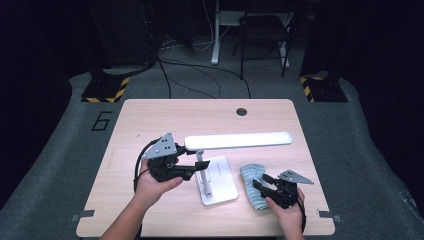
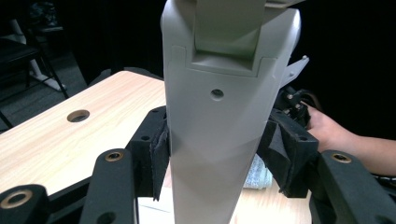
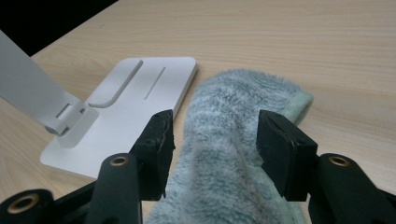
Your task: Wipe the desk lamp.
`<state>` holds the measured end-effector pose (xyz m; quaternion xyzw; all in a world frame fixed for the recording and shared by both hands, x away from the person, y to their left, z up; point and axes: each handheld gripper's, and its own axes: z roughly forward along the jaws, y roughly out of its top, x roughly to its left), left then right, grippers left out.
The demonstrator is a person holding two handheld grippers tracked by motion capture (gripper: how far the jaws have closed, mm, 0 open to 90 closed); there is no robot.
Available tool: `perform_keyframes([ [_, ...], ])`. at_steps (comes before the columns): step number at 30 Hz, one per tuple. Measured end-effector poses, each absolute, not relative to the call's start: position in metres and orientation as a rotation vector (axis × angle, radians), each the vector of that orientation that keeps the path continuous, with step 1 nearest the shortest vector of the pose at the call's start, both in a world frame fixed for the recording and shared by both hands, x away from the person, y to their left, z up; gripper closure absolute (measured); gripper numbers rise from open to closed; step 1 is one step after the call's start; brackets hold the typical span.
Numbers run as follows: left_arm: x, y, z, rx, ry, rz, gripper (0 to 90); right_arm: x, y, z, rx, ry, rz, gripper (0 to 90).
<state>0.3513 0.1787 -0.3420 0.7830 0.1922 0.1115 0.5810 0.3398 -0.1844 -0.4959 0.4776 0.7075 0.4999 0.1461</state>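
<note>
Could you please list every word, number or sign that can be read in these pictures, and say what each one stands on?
"6": a large dark numeral on the grey floor covering, beyond the light wooden table's far left corner.
The white desk lamp and fluffy grey-green cloth show no readable text.

Left gripper (image 1: 192,172): black body, grey three-cornered top plate dotted with small holes, black cable looping from its rear; right gripper (image 1: 259,184): same black build, grey plate, black cable; each jaw was a black arm with brass-ringed screw holes, ending in a black foam-faced pad (image 3: 158,140); forearms were bare, no sleeves visible.
</note>
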Motion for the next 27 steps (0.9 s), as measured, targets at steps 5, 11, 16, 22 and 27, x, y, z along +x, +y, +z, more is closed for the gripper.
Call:
perform_keyframes([
  [5, 0.353, 0.177, -0.343, 1.841, 0.447, 0.288, 46.6, 0.335, -0.176, -0.487, 1.338, 2.012, 1.509, 45.0],
  [11, 0.354, 0.176, -0.344, 1.845, 0.443, 0.290, 46.9, 0.330, -0.156, -0.481, 1.251, 2.077, 1.536, 45.5],
  [16, 0.353, 0.175, -0.342, 1.834, 0.442, 0.268, 46.4, 0.333, -0.132, -0.479, 1.183, 2.168, 1.543, 45.6],
  [22, 0.355, 0.175, -0.340, 1.844, 0.432, 0.256, 45.5, 0.330, -0.100, -0.473, 1.090, 2.247, 1.600, 46.6],
  [27, 0.355, 0.174, -0.340, 1.848, 0.423, 0.248, 44.2, 0.329, -0.076, -0.474, 1.021, 2.299, 1.614, 47.2],
])
